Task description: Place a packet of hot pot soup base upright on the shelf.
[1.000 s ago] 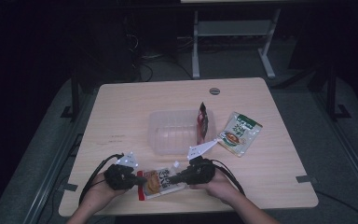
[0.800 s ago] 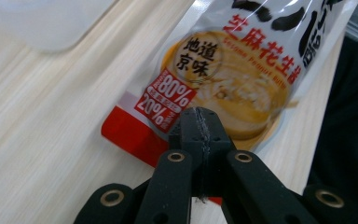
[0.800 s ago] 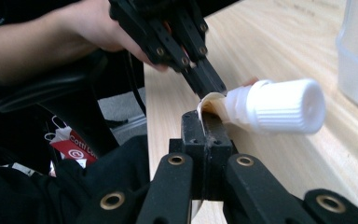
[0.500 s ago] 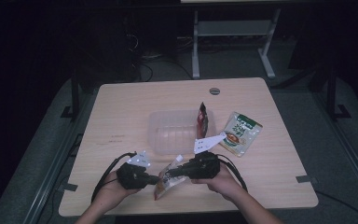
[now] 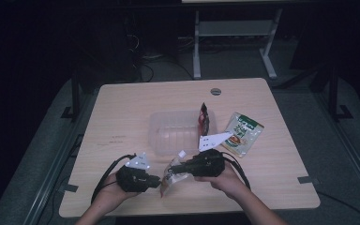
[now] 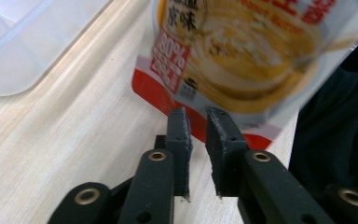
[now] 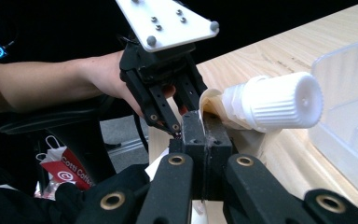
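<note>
Your right gripper (image 5: 180,167) is clamped on the spouted pouch (image 5: 171,174), lifted near the table's (image 5: 122,108) front edge; your left gripper (image 5: 157,182), jaws just parted, has released it — next, carry it to the clear tub (image 5: 176,132)

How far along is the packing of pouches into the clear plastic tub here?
Done: one dark red pouch stands in the clear plastic tub. In hand: the right gripper is clamped on the white-capped spout pouch, lifted off the wooden table; the left gripper has just been opening, its jaws apart with nothing between them. Left: this pouch and probably the green pouch beside the tub.
</note>
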{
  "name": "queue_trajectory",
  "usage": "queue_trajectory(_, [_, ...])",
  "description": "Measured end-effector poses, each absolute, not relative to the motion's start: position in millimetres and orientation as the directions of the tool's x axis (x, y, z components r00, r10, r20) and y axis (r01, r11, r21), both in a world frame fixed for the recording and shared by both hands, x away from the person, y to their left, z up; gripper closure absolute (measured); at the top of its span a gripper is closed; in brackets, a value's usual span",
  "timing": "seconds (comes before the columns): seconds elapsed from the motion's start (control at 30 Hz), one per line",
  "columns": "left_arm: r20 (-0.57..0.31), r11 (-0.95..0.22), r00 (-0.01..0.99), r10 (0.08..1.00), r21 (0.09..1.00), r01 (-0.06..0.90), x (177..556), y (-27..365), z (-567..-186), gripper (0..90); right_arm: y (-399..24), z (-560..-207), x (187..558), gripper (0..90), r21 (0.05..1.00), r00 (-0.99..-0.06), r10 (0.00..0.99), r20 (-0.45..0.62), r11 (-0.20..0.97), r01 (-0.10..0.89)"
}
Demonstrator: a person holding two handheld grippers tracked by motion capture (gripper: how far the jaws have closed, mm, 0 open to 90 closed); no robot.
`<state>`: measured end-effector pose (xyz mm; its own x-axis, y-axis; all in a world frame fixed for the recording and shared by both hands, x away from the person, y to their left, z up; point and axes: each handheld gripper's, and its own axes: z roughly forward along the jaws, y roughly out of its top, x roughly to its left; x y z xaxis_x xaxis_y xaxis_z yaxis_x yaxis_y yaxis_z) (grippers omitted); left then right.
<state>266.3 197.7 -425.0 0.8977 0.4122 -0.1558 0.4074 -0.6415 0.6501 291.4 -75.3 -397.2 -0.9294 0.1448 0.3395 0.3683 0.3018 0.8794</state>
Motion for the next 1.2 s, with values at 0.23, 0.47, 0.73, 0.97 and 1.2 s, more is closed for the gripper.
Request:
queue_trajectory(0.23, [-0.147,-0.632,0.894,0.423,0.659,0.407,263.8,207.0,-424.5,64.3,-79.4,-392.7,292.0,90.0,0.884,-0.931,0.160,0.328,0.295,0.362])
queue_trajectory(0.47, [-0.161,-0.621,0.884,0.439,0.657,0.428,265.2,224.2,-427.5,53.0,-82.8,-383.0,293.4,90.0,0.885,-0.933,0.182,0.311,0.301,0.354])
queue_trajectory(0.73, [-0.173,-0.646,0.880,0.442,0.619,0.447,269.4,228.4,-434.5,35.9,-86.2,-372.6,297.5,90.0,0.890,-0.937,0.196,0.290,0.304,0.340])
queue_trajectory(0.97, [-0.154,-0.653,0.880,0.449,0.616,0.440,268.7,228.4,-436.7,25.0,-85.7,-362.2,303.5,90.0,0.891,-0.937,0.213,0.277,0.307,0.334])
queue_trajectory(1.2, [-0.149,-0.647,0.876,0.459,0.620,0.444,269.5,230.4,-438.3,23.2,-83.7,-351.1,318.1,90.0,0.905,-0.939,0.233,0.252,0.286,0.314])
